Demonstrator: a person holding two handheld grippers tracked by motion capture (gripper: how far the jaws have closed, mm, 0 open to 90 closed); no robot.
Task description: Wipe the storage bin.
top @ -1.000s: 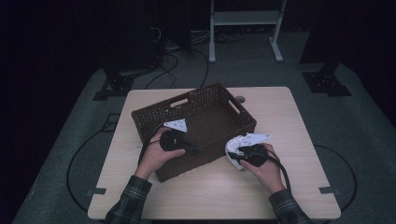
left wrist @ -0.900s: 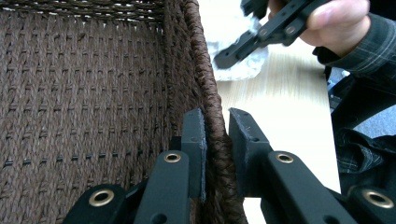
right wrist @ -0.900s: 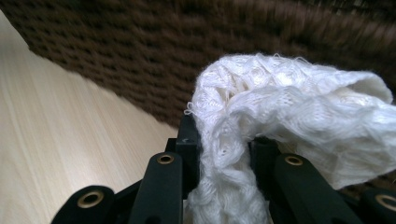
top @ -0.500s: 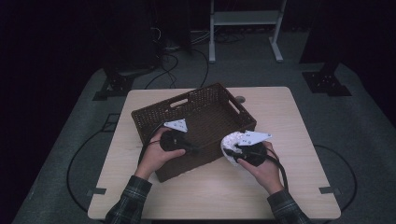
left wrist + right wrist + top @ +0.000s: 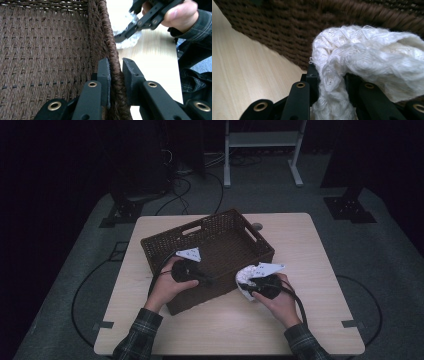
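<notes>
A brown woven basket (image 5: 220, 217) stands slanted on the light wooden table (image 5: 310, 250). My left gripper (image 5: 207, 281) is shut on the basket's near rim (image 5: 113, 50), one jaw inside the wall and one outside. In the left gripper view its jaws (image 5: 115, 62) pinch the braided edge. A white knitted cloth (image 5: 245, 277) is bunched just outside the basket's near right corner. My right gripper (image 5: 250, 287) is shut on that cloth (image 5: 367, 55), which bulges over the jaws (image 5: 332, 72) close to the basket's outer wall (image 5: 287, 25).
The basket's inside (image 5: 50, 50) looks bare where it shows. Open tabletop (image 5: 242, 75) lies to the right of the basket and in front of it. A small round grey disc (image 5: 257, 226) sits on the table behind the basket. Stands and cables are on the floor beyond.
The right hand with the white cloth has edged slightly left, toward the basket's wall. The left hand and the basket have stayed put.
</notes>
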